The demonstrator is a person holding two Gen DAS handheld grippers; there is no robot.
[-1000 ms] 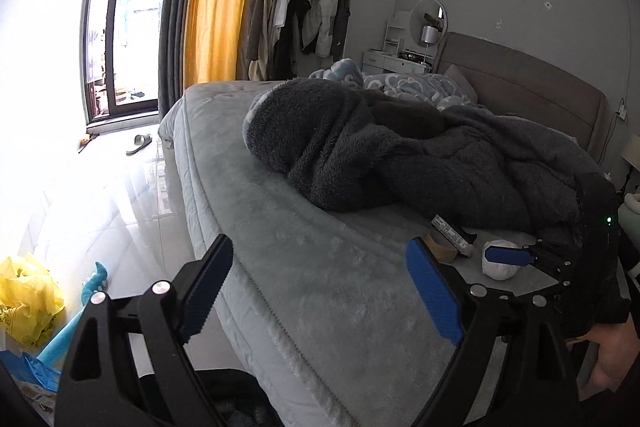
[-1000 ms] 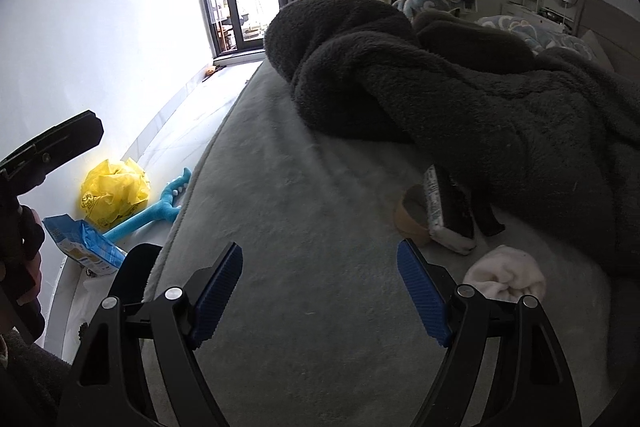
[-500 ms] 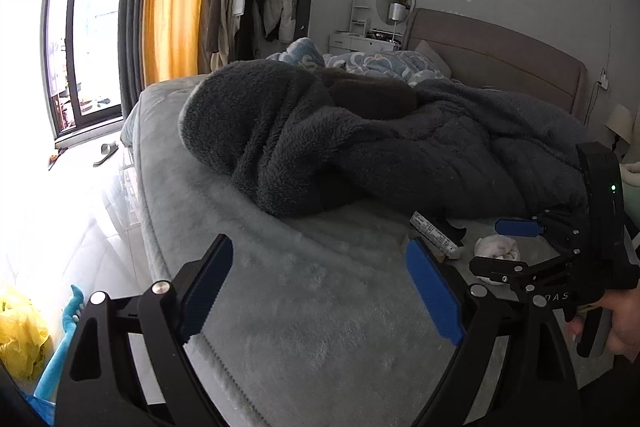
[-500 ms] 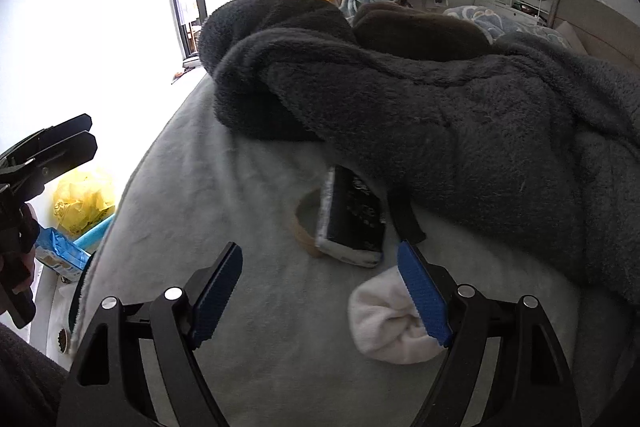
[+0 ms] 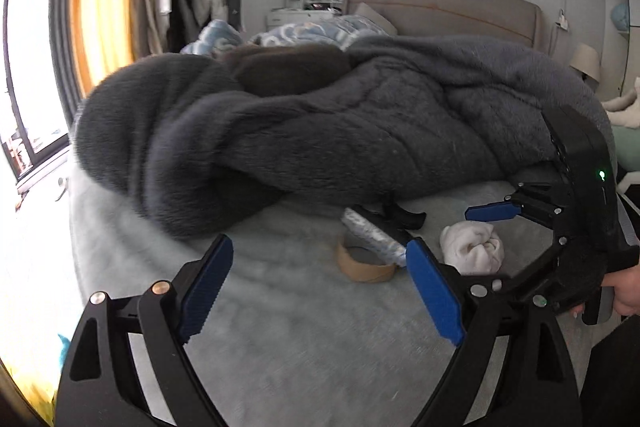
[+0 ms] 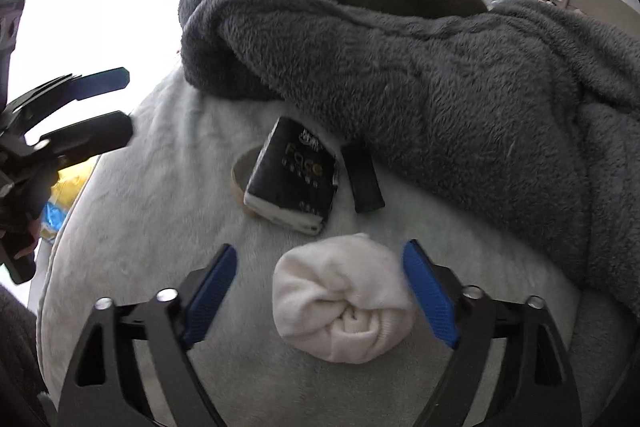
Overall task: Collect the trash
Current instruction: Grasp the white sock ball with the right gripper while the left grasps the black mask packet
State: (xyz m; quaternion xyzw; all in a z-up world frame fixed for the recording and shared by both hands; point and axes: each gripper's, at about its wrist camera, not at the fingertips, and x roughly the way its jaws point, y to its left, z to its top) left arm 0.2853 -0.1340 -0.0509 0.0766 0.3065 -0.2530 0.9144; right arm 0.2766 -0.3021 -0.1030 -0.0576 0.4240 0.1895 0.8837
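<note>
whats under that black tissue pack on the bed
A brown tape roll lies under the black tissue pack, its ring poking out on the pack's left. The pack leans on it, with the grey bed cover below. The rest of the ring is covered, as is anything inside it.

Black tissue pack point(image 6: 291, 183) on the bed: gold lettering reads "Face"; smaller print above and below illegible.

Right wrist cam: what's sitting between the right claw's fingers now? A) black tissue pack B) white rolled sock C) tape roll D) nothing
B: the white rolled sock lies on the bed between the open fingers of the right claw, not yet pinched; the black tissue pack and tape roll lie beyond it.
</note>
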